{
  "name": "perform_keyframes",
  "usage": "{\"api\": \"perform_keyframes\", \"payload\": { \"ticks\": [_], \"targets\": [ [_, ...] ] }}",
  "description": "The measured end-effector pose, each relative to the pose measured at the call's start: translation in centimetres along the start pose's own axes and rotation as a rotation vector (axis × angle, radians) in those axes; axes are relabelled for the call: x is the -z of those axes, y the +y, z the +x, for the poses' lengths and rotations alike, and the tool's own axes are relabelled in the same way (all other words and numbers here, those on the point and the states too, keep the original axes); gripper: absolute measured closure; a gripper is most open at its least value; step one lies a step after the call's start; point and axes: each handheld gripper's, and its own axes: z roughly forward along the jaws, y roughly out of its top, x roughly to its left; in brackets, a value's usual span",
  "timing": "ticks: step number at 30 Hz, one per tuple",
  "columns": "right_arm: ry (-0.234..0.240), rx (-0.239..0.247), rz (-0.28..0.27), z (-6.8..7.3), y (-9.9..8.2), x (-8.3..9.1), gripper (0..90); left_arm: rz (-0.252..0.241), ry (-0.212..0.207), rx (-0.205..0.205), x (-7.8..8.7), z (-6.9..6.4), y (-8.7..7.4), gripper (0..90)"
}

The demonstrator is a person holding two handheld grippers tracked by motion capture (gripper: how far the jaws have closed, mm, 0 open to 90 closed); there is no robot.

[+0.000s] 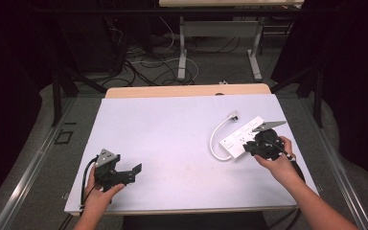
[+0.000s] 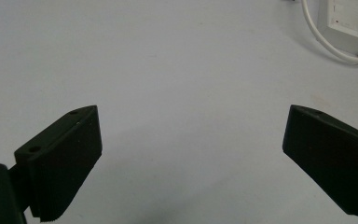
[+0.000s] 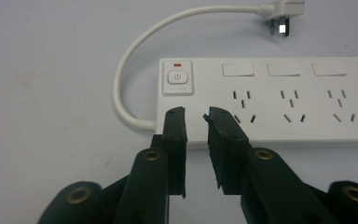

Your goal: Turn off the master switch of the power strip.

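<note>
A white power strip (image 1: 238, 138) lies on the right half of the pale table (image 1: 172, 139), its short white cable (image 1: 214, 140) looping round to a plug (image 1: 233, 115). In the right gripper view the power strip (image 3: 284, 102) shows a power button (image 3: 177, 78) with a red light and three socket groups; the plug (image 3: 284, 11) lies beyond. My right gripper (image 3: 196, 112) hovers over the strip's near edge by the button, jaws a narrow gap apart with nothing between them. My left gripper (image 2: 192, 111) stands wide open over bare table, the strip (image 2: 349, 18) far off at upper right.
The table's far wooden edge (image 1: 187, 90) borders a floor strewn with cables (image 1: 143, 67) and the legs of another table (image 1: 182, 52). Metal rails run along both sides. My left gripper (image 1: 133, 172) is near the front left corner, my right gripper (image 1: 250, 145) at the right.
</note>
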Motion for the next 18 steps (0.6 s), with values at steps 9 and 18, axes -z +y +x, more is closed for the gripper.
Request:
{"api": "perform_keyframes", "payload": {
  "ticks": [9,18],
  "targets": [
    [0.012,-0.006,0.023,-0.3,0.4,-1.2,85.3,0.004,-0.002,0.002,0.0,0.0,0.0,5.2],
    [0.011,-0.011,0.042,-0.4,0.3,-2.3,89.8,0.004,0.000,0.002,0.0,0.1,0.0,5.4]
  ]
}}
